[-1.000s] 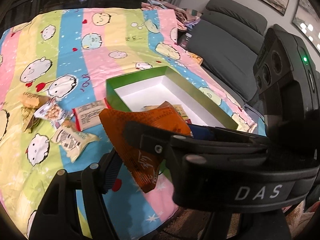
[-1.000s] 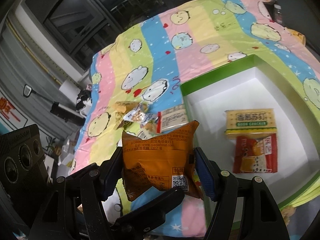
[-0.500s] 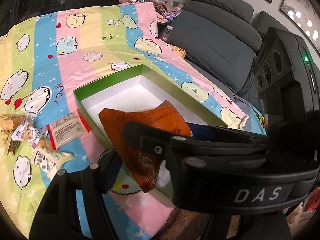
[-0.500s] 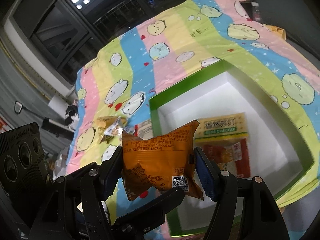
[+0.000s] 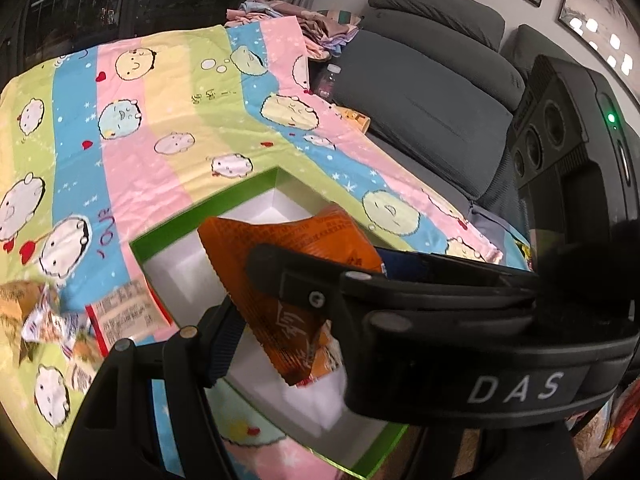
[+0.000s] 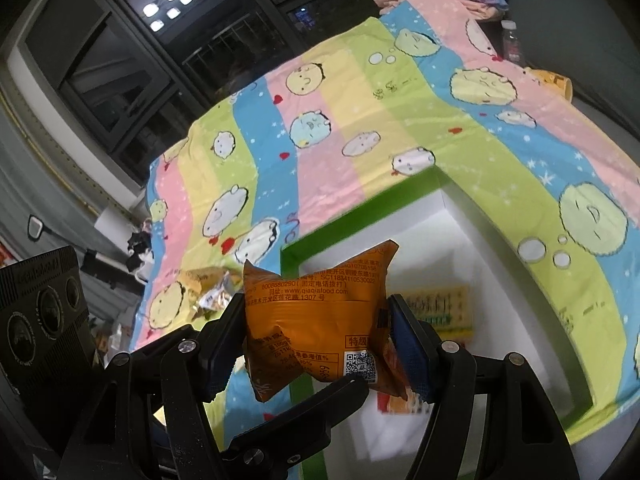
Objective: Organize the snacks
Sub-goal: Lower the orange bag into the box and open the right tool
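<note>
One orange packet [image 6: 320, 316] is pinched between the blue pads [image 6: 408, 344] of the right gripper [image 6: 316, 340], at the lower centre of the right wrist frame, held in the air above the near left corner of the green-rimmed box [image 6: 360, 208]. The left gripper [image 5: 288, 320] is seen in the lower half of the left wrist frame; its left pad [image 5: 224, 340] lies beside the same packet [image 5: 280, 280], but its other finger is hidden behind the right gripper's body, so whether it presses the packet cannot be told.

Two packets are already laid in the box: a yellow one [image 6: 440, 308] and a red one [image 6: 400, 396], just beyond and under the held packet. More loose snacks [image 5: 60, 320] are scattered on the striped blanket [image 6: 360, 120] at the lower left of the left wrist frame.

Several risks are judged from here. The packet is puffed and slick, and is gripped by its middle only, so it could be squeezed out or rotated if the grip is loosened early. If it is let go over the rim, it may be tipped onto the blanket. If it is dropped on the two packets, an untidy pile would be made. The soft blanket could also let the box be shifted if a finger is knocked against its wall.
</note>
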Motion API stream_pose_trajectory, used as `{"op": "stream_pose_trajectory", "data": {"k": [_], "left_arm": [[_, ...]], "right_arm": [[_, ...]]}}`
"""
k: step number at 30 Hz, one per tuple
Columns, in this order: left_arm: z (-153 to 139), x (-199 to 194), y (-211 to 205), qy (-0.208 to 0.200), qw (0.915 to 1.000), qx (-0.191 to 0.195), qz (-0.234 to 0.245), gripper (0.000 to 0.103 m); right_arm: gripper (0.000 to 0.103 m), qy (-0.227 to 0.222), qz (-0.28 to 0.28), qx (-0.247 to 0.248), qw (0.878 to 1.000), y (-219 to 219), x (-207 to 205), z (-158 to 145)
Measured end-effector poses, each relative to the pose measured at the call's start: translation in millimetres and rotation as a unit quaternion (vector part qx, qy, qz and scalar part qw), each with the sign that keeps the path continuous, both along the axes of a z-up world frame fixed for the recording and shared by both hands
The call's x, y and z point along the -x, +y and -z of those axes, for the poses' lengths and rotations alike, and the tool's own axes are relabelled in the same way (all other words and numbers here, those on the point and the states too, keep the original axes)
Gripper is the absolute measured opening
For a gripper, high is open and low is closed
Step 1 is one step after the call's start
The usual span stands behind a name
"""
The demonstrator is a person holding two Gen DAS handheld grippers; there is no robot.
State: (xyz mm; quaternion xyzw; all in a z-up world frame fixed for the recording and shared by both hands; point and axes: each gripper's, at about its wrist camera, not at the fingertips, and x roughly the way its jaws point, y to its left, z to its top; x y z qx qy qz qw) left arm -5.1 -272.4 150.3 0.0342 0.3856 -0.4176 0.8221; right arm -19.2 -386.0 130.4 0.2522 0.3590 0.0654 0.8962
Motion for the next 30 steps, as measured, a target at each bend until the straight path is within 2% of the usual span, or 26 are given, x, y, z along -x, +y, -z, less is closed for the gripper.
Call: {"op": "stream_pose_trajectory", "data": {"k": [5, 12, 20, 30], "left_arm": [[2.7, -20.6, -6.0, 0.005, 1.0000, 0.002, -0.004, 0.068], [24.9, -47.7, -11.3, 0.032, 0.9994, -0.010, -0.010, 0.068], [47.1, -61.3, -27.9, 0.055, 0.9980, -0.029, 0.002, 0.067], [61.2, -69.6, -40.0, 0.072, 0.9966, -0.037, 0.012, 0.066]], "right_arm": [[0.071, 0.005, -0.003, -0.002, 1.000, -7.6, -22.4, -0.4], [0.071, 0.038, -0.007, -0.023, 0.999, -15.0, -52.2, 24.1], [0.071, 0.068, 0.007, -0.043, 0.997, -29.6, -63.7, 50.8], [0.071, 0.096, 0.027, -0.059, 0.993, -42.7, -70.1, 67.9]]}}
